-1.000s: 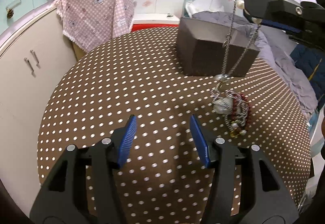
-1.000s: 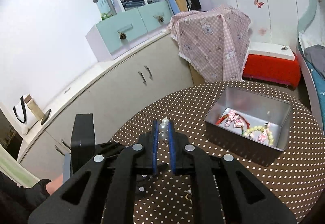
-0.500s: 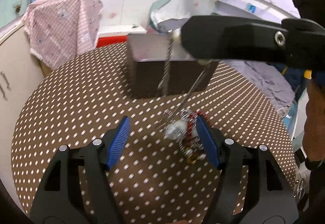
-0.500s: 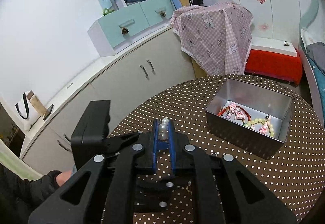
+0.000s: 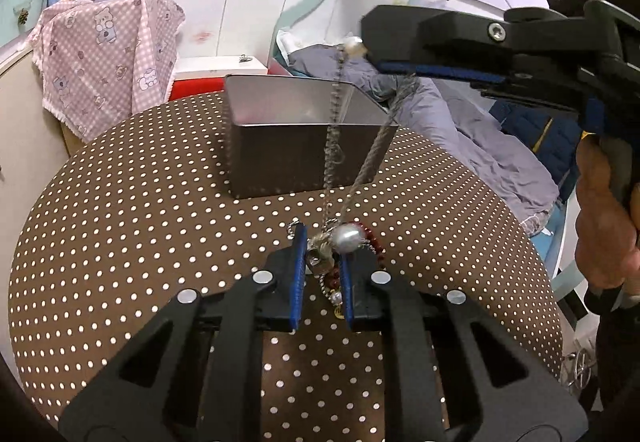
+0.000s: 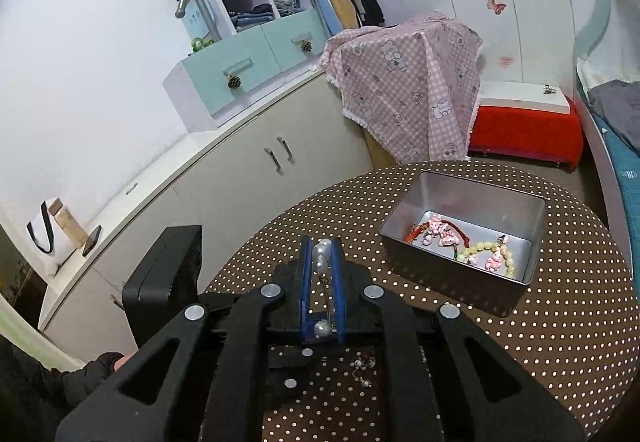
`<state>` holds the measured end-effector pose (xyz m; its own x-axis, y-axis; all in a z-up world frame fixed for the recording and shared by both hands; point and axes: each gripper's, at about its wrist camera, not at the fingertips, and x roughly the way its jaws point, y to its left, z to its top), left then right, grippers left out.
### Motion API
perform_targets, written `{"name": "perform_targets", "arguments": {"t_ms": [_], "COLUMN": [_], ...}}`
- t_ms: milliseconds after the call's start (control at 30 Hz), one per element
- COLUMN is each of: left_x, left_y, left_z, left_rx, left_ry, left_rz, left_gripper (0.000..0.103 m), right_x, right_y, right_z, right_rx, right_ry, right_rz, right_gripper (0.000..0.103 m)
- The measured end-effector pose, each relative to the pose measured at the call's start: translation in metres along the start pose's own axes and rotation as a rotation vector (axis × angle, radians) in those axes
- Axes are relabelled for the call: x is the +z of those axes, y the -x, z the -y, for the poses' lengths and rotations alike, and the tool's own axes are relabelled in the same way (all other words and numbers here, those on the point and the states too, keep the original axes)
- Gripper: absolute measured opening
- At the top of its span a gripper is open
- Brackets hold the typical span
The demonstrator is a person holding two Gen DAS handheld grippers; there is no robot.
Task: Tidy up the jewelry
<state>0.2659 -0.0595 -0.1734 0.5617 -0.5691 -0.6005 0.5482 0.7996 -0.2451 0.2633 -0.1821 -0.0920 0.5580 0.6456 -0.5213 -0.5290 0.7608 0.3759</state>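
My right gripper (image 6: 321, 254) is shut on a pearl-and-chain necklace (image 6: 320, 262) and holds it above the table; it shows in the left wrist view (image 5: 366, 51) with the silver chain (image 5: 334, 145) hanging down. My left gripper (image 5: 322, 242) has closed around a tangled jewelry pile (image 5: 340, 246) with a large pearl and red beads at the chain's lower end. A grey metal tin (image 6: 464, 238) holds pink charm and green bead bracelets (image 6: 472, 246); it also stands behind the pile in the left wrist view (image 5: 288, 137).
The round table has a brown polka-dot cloth (image 5: 120, 242). White cabinets (image 6: 240, 169) stand to the left, a pink checked cloth (image 6: 408, 81) covers something behind, and a bed (image 5: 460, 129) lies to the right.
My left gripper moved in on the jewelry pile and closed from wide open to narrow around it. My right gripper stayed shut on the necklace and rose slightly.
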Motion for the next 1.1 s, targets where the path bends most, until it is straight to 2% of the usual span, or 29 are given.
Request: {"name": "perform_targets", "arguments": {"t_ms": [233,433,533,767,800,833,867,900,1000,1033,1067,1100], "left_x": [0.004,0.004,0.006,0.014,0.014,0.013,0.013,0.014,0.015,0.016,0.016,0.016], "left_y": [0.0,-0.007,-0.006,-0.004,-0.004,-0.004,-0.003,-0.002,-0.001,-0.001,-0.001,-0.002], "left_z": [0.005,0.009,0.011,0.014,0.015,0.014,0.015,0.014,0.015,0.016,0.017,0.018], "left_rx": [0.018,-0.002,-0.005,0.043,0.051,0.051,0.051,0.046,0.024,0.011,0.003,-0.005], "left_ry": [-0.037,-0.032,-0.043,-0.084,-0.088,-0.089,-0.085,-0.081,-0.072,-0.071,-0.071,-0.074], "left_rz": [-0.006,-0.02,-0.018,0.005,0.006,0.007,0.016,0.022,0.03,0.032,0.034,0.027], "left_gripper": [0.015,0.015,0.011,0.013,0.024,0.043,0.051,0.053,0.052,0.049,0.04,0.026], "right_x": [-0.003,-0.006,-0.004,-0.002,-0.002,-0.002,-0.003,-0.001,-0.002,-0.002,-0.002,-0.002], "right_y": [0.0,0.003,0.009,0.018,0.019,0.02,0.021,0.022,0.021,0.021,0.021,0.021], "right_z": [-0.001,-0.002,-0.001,-0.007,-0.007,-0.008,-0.009,-0.009,-0.01,-0.01,-0.01,-0.009], "right_rx": [0.004,0.0,0.0,-0.001,0.0,0.001,0.002,0.004,0.002,0.002,0.002,0.0], "right_ry": [0.01,0.008,0.007,0.024,0.026,0.028,0.032,0.034,0.035,0.035,0.034,0.033], "right_rz": [-0.017,-0.012,-0.002,0.013,0.015,0.016,0.016,0.015,0.011,0.01,0.009,0.008], "right_gripper": [0.008,0.008,0.008,0.008,0.008,0.008,0.008,0.008,0.008,0.008,0.008,0.008]}}
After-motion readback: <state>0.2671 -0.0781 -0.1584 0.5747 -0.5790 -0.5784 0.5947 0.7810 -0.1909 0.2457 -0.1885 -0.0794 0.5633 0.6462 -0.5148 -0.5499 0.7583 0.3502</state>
